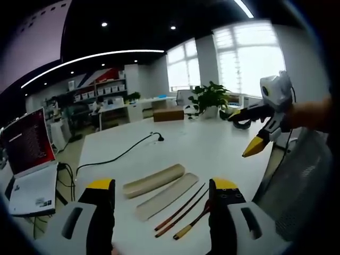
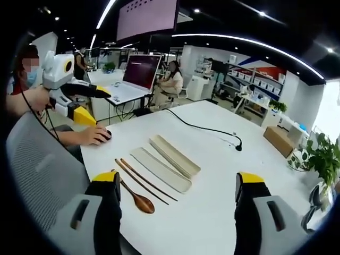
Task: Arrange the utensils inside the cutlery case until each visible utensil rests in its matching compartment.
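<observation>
**Nothing in the case yet — both grippers up and empty**

On the white table [image 2: 223, 159] the cutlery case lies open in two beige halves side by side: one half [image 2: 175, 155] and the other half [image 2: 159, 170], touching along their long edges. Just beside them rest the chopsticks [image 2: 141, 180], a dark pair lying parallel, and next to those the wooden spoon [image 2: 139, 201]. All of it sits outside the case, so by my reading the job is at its start: every utensil is left to place.

The left gripper [image 1: 162, 194] hangs above the table, jaws spread wide, empty. The right gripper [image 2: 178, 186] likewise stands wide apart, holding nothing.
</observation>
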A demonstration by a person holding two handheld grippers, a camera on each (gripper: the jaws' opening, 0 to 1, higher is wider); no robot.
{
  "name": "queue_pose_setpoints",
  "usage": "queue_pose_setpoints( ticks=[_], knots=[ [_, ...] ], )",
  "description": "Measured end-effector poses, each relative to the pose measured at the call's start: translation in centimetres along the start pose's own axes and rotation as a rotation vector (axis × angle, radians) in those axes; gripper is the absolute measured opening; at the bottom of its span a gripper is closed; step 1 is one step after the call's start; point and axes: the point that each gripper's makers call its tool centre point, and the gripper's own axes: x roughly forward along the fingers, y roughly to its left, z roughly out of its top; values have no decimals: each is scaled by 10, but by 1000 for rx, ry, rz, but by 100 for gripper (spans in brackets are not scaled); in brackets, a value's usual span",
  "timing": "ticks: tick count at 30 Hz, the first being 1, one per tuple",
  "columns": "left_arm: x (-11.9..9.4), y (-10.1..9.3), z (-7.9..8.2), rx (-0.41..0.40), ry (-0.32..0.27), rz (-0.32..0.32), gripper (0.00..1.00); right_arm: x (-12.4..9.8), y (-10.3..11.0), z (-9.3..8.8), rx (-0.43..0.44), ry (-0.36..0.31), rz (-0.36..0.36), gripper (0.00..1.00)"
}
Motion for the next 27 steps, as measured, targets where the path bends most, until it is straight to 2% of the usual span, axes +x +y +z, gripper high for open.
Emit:
queue_pose_setpoints(
  ticks=[27],
  knots=[
    [1, -1, 0, 4, 3, -4, 73, 5, 9, -3, -37, 31, 45, 89]
  ],
)
